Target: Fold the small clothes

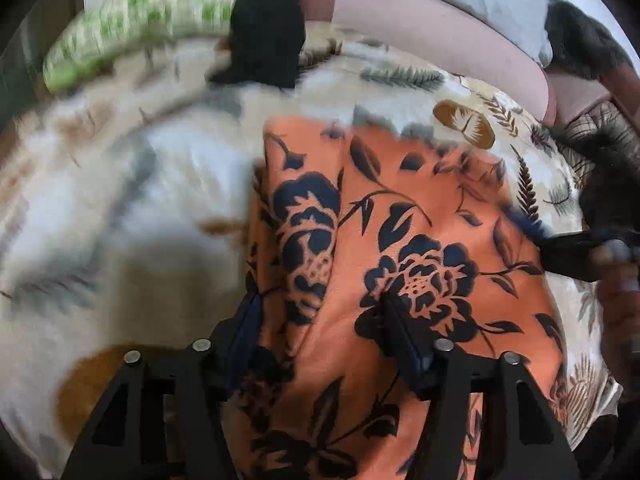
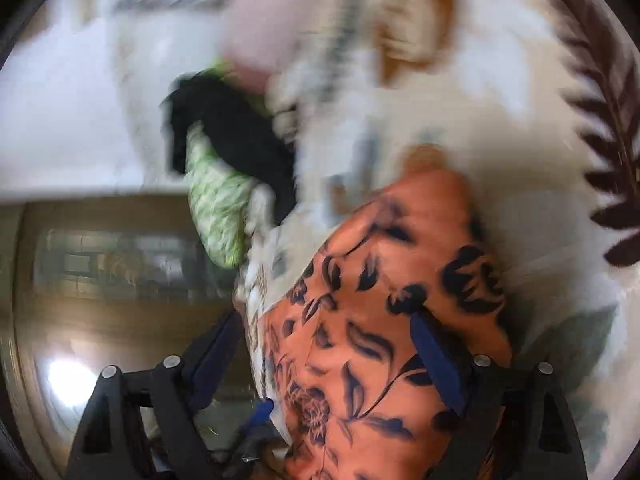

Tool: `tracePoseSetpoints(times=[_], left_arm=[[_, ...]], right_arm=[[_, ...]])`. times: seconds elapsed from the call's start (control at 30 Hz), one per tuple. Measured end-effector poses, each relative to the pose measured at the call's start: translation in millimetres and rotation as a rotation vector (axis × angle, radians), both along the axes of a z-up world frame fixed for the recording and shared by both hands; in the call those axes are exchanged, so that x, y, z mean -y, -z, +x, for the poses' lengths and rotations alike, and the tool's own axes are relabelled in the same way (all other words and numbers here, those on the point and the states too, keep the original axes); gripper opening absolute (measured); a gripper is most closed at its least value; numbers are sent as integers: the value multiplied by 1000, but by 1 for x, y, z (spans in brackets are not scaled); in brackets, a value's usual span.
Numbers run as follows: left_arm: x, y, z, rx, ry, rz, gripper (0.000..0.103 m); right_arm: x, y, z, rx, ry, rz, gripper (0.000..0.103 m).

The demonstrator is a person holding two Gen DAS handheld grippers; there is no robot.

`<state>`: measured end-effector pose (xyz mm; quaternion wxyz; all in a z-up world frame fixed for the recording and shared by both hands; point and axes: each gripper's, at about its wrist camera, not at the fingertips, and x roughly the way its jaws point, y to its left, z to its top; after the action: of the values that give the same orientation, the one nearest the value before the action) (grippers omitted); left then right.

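Your left tongs stand apart over the orange floral garment, one finger at its left edge, the other on the printed cloth, nothing pinched. The garment lies flat on the bed, on its leaf-print cover. Your right tongs are spread wide above the same garment near the bed's edge, gripping nothing. Toward the far edge, a black garment lies over a green-and-white one.

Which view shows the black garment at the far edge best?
Left wrist: the black garment is fairly crisp, lying against the green patterned cloth. In the right wrist view it is visible too, but motion-smeared.
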<state>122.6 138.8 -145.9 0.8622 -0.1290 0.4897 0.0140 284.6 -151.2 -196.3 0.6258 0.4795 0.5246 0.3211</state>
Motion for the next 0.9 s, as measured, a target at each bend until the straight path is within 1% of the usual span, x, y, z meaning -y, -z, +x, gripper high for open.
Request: tracePoseSetpoints(times=[0.03, 0.07, 0.1, 0.13, 0.17, 0.2, 0.23, 0.27, 0.3, 0.33, 0.37, 0.43, 0.47, 0.5, 0.53, 0.57, 0.6, 0.63, 0.67, 0.7, 0.73, 0.8, 0.83, 0.87, 0.9], left_arm=[[-4, -5, -6, 21, -16, -24, 68], [-4, -11, -10, 33, -20, -27, 68], [-2, -19, -16, 52, -21, -17, 68], [-1, -23, -20, 66, -13, -8, 68], [2, -26, -26, 78, -2, -3, 68], [5, -29, -30, 83, 9, -1, 68], [8, -28, -32, 80, 19, 2, 68], [11, -26, -33, 61, 29, 20, 68], [11, -26, -36, 47, 27, 42, 68], [11, -28, -39, 54, 25, 42, 67], [9, -33, -44, 73, 20, 30, 67], [11, -48, -54, 110, 19, 19, 67], [12, -54, -61, 136, 24, 14, 68], [13, -56, -67, 154, 28, 12, 68], [17, -56, -72, 160, 36, 13, 69], [18, -50, -74, 147, 40, 8, 70], [18, -39, -74, 116, 41, -3, 70], [18, -21, -70, 63, 30, 19, 70], [19, -8, -67, 21, 22, 65, 73], [18, -6, -70, 19, 23, 88, 73], [15, -13, -75, 32, 18, 69, 73], [10, -33, -85, 81, 2, 6, 73], [11, -42, -89, 113, 5, -4, 73], [14, -51, -91, 145, 15, 12, 73], [17, -54, -89, 153, 22, 25, 73]], right_arm=[[4, -14, -5, 48, 6, -3, 86], [5, -25, -8, 89, -2, -10, 87], [4, -39, -14, 136, -37, 4, 87], [1, -43, -16, 148, -55, 27, 87], [-4, -44, -17, 143, -78, 60, 87], [-13, -38, -13, 126, -102, 56, 88], [-22, -29, -10, 101, -122, -2, 88], [-31, -16, -7, 69, -133, -92, 88], [-32, -3, -8, 37, -102, -106, 86], [-28, -8, -13, 42, -66, -86, 86], [-26, -23, -21, 68, -54, -78, 86], [-21, -49, -41, 145, -92, -87, 87], [-20, -57, -53, 172, -91, -94, 87], [-10, -63, -75, 203, -97, -81, 87], [-6, -60, -88, 195, -110, -63, 87], [-5, -52, -102, 170, -123, -51, 87], [-7, -33, -117, 121, -135, -52, 87], [-7, -15, -126, 76, -147, -74, 87], [-3, -4, -132, 47, -143, -73, 87], [5, -4, -141, 43, -104, -39, 87], [8, -12, -144, 56, -93, -46, 87], [13, -36, -159, 144, -109, -65, 88], [18, -45, -168, 187, -110, -78, 88], [25, -48, -176, 206, -98, -120, 88], [30, -46, -178, 208, -84, -156, 88]])
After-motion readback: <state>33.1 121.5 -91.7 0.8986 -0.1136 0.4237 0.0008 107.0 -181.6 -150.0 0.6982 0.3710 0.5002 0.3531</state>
